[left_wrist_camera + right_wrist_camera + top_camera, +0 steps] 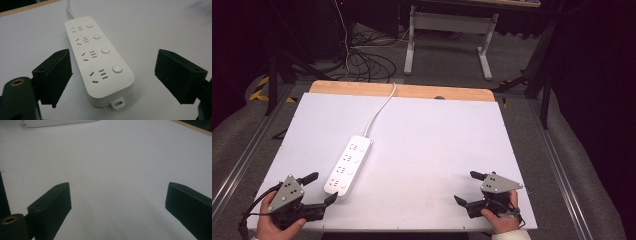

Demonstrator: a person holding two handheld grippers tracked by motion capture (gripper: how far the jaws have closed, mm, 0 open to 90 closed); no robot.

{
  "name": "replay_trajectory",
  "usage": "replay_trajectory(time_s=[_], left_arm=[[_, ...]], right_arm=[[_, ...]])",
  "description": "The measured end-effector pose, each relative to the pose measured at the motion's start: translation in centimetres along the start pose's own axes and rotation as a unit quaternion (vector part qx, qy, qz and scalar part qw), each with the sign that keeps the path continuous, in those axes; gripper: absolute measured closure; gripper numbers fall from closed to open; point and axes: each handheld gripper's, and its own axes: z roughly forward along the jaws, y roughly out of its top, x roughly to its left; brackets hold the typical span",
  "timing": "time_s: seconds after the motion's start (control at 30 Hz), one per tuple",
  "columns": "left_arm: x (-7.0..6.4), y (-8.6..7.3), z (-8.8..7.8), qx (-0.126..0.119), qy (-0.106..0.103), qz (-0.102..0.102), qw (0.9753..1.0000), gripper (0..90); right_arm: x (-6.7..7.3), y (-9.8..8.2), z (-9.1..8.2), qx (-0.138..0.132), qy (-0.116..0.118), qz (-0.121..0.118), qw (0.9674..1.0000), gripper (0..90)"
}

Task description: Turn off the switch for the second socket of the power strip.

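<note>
A white power strip [348, 164] lies slantwise on the white table top, its cord [379, 111] running to the far edge. In the left gripper view the power strip [98, 58] shows several sockets, each with a round button, and its near end sits between the wide-apart jaws. My left gripper [322, 186] is open at the front left corner, just short of the strip's near end. My right gripper [468, 187] is open at the front right, pointing left over bare table, nothing between its jaws. The right gripper view catches the strip's edge [60, 123] far off at the top.
The white board [427, 145] covers a wooden table whose far edge [402, 90] shows as a tan band. Beyond it, on the grey floor, lie black cables [367, 62] and a white desk frame [449, 30]. Metal rails [562, 165] run along both sides.
</note>
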Motion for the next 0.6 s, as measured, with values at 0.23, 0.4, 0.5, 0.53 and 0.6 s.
replay_trajectory(time_s=[0.23,0.4,0.5,0.53,0.6], left_arm=[[-0.18,0.05,-0.07,0.001,0.011,0.011,0.9999,17.2],[-0.2,0.11,-0.14,0.002,0.012,-0.002,0.9999,17.2],[-0.05,0.13,-0.19,0.005,0.009,-0.01,0.9999,17.2],[-0.05,0.14,-0.19,0.005,0.009,-0.011,0.9999,17.2],[-0.09,0.17,-0.19,0.004,0.012,-0.011,0.9999,17.2]], right_arm=[[-0.03,-0.06,-0.04,0.0,0.0,0.002,1.0,7.3],[-0.09,-0.07,0.09,0.002,0.001,0.003,1.0,7.3],[-0.09,-0.07,0.12,0.002,0.001,0.005,1.0,7.3],[-0.1,-0.06,0.12,0.002,0.001,0.005,1.0,7.4],[-0.09,-0.06,0.13,0.002,0.001,0.005,1.0,7.5]])
